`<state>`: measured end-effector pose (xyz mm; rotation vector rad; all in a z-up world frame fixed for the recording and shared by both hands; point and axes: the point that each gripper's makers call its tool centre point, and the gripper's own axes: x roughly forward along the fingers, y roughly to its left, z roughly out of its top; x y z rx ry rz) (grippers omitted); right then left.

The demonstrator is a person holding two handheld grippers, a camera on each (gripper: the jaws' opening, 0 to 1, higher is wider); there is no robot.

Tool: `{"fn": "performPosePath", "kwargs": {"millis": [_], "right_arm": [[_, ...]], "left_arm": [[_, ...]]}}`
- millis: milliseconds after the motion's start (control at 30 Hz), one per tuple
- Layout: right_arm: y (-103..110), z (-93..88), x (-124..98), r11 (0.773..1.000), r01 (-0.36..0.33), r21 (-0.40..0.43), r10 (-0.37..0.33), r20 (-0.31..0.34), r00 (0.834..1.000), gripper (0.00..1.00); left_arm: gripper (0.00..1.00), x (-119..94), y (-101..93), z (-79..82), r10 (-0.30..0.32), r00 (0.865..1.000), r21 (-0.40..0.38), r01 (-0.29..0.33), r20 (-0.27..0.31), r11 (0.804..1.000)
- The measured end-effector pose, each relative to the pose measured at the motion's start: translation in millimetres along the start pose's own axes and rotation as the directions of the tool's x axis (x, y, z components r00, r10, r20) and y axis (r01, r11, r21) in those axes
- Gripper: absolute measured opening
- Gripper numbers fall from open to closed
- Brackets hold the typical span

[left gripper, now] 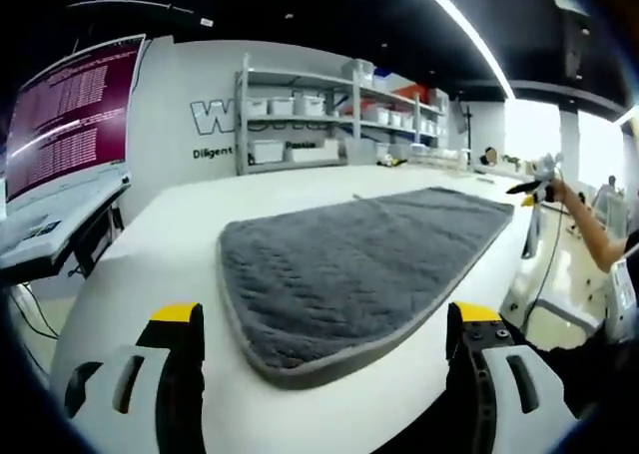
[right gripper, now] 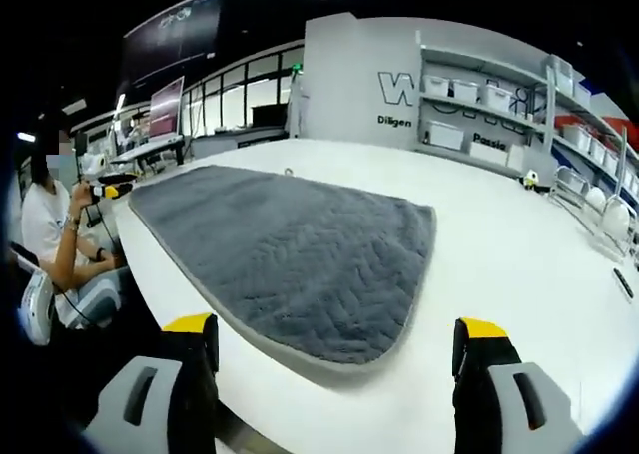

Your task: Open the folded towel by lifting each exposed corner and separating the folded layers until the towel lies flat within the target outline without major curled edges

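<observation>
Left tool (left gripper: 324, 334): jaws spread wide, yellow-tipped, holding nothing, poised low over the near edge of the white counter (left gripper: 150, 274). Grey towel (left gripper: 359, 264) lies just ahead between the jaw tips, not touched; its rounded near corner points toward the tool, with a paler bound hem and a nubby, herringbone-like pile. Right tool (right gripper: 339, 339): jaws likewise wide apart, empty, yellow tips on either side of the towel's (right gripper: 290, 254) near corner, clear of the cloth. Towel lies spread flat on the counter (right gripper: 499, 264), its edges not visibly curled. Around: a monitor (left gripper: 70, 115) with rows of text at the left of the left gripper view; metal shelving (left gripper: 329, 115) with white bins against the back wall; a seated person (right gripper: 50, 234) beside the counter in the right gripper view.
</observation>
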<state>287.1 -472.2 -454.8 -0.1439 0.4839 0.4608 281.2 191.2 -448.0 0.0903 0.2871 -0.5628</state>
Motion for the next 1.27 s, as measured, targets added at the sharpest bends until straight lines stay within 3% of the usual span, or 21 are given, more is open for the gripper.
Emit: {"fn": "performPosePath", "kwargs": {"millis": [267,1000,1267], "right_arm": [[-5.4,-4.7,-1.8,1.0,0.014,-0.013,-0.014,-0.031,0.999,0.99],[10.3,-7.9,-6.8,0.998,0.011,-0.064,-0.014,-0.047,0.999,0.99],[39.7,-20.9,-6.9,0.997,0.006,-0.078,-0.01,-0.058,0.998,0.99]], "left_arm": [[0.99,2.4,10.0,-1.2,0.038,0.999,0.003,-0.038,-0.003,0.999],[0.99,6.3,-6.4,3.1,-0.002,1.0,0.033,0.001,0.02,0.999],[0.99,8.3,-13.6,6.3,-0.033,0.999,0.045,0.032,0.024,0.998]]}}
